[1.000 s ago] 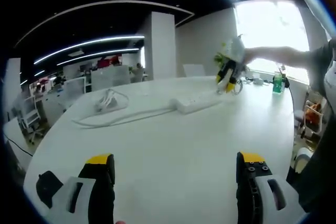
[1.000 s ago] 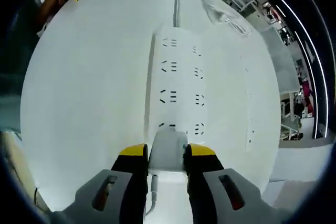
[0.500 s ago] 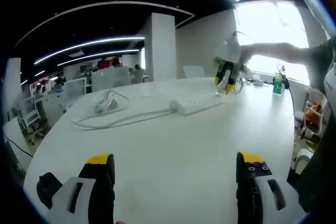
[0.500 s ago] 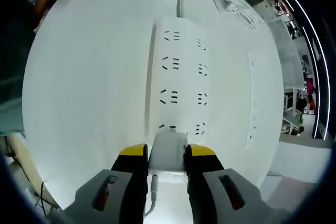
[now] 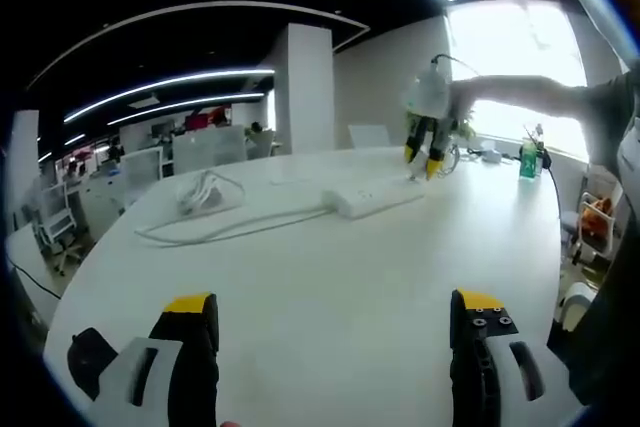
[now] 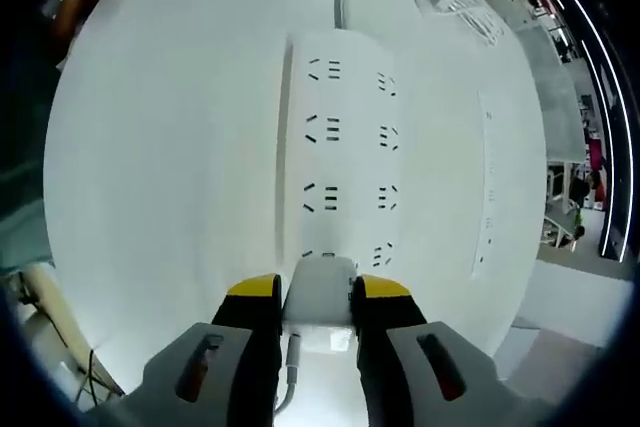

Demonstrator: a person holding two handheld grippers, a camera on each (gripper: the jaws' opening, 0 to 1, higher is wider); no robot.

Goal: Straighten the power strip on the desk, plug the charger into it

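Right gripper view: right gripper [image 6: 320,292] clamps the charger [image 6: 320,299] just over the power strip's [image 6: 345,137] nearest socket. Line prongs up with slots, push straight down. Left gripper [image 5: 333,332] wide, idle over desk [image 5: 330,267].

Bright office light, blown-out window [image 5: 520,57] glare at the desk's far right edge, ceiling light strips [image 5: 170,82] glowing against dark ceiling, white desk [image 6: 180,167] washed nearly featureless, soft shadows, strong fisheye bending, slight blur throughout
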